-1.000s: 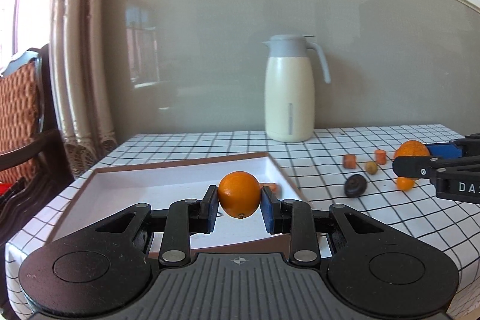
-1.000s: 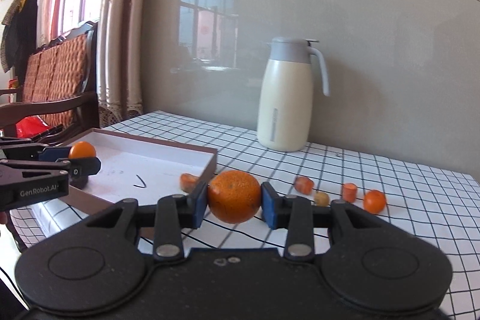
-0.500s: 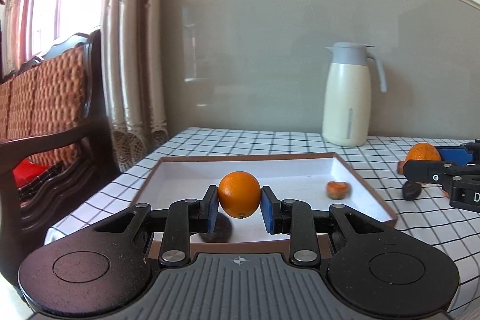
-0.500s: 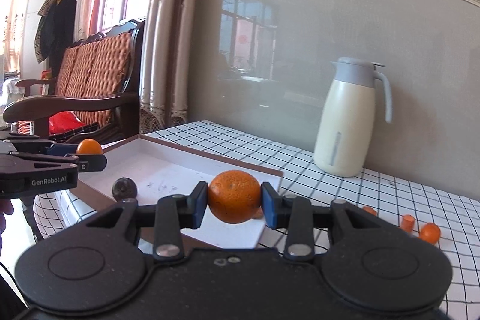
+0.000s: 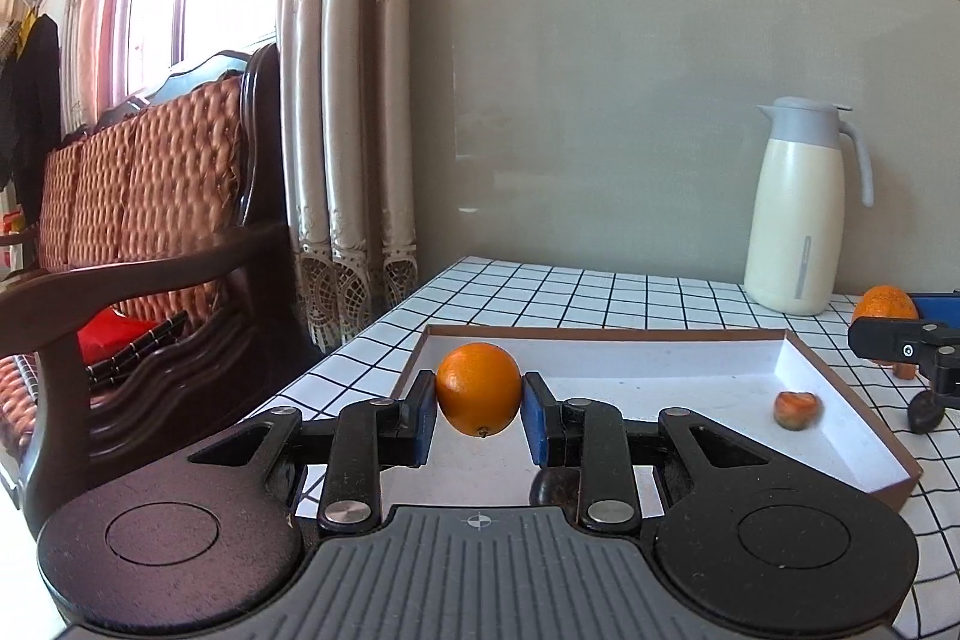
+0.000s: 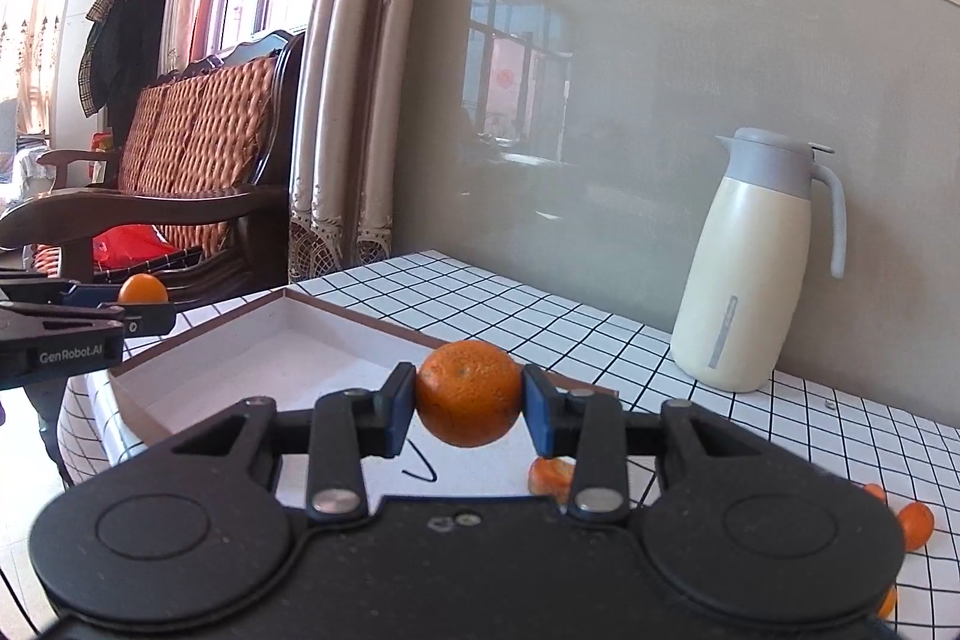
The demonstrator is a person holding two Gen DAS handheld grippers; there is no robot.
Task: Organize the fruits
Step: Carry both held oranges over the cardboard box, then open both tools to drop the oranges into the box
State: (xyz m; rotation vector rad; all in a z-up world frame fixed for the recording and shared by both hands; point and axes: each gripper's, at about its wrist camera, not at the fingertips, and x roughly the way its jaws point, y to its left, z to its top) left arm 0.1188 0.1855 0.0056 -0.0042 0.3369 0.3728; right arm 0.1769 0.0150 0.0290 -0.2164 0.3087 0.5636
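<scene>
Orange round fruits (image 5: 478, 388) (image 6: 468, 393) clamped in left gripper (image 5: 478, 415) and right gripper (image 6: 468, 415) | step: carry over white brown-rimmed tray (image 5: 840, 436) | next: lower, release inside.

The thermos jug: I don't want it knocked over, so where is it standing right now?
The thermos jug stands upright at the back of the checked table, against the grey wall, behind the tray's far right corner in the left wrist view.

Tray (image 5: 852, 403) interior mostly free; small fruit piece (image 5: 797, 409) near right wall, thermos (image 5: 795, 220) well behind.
</scene>
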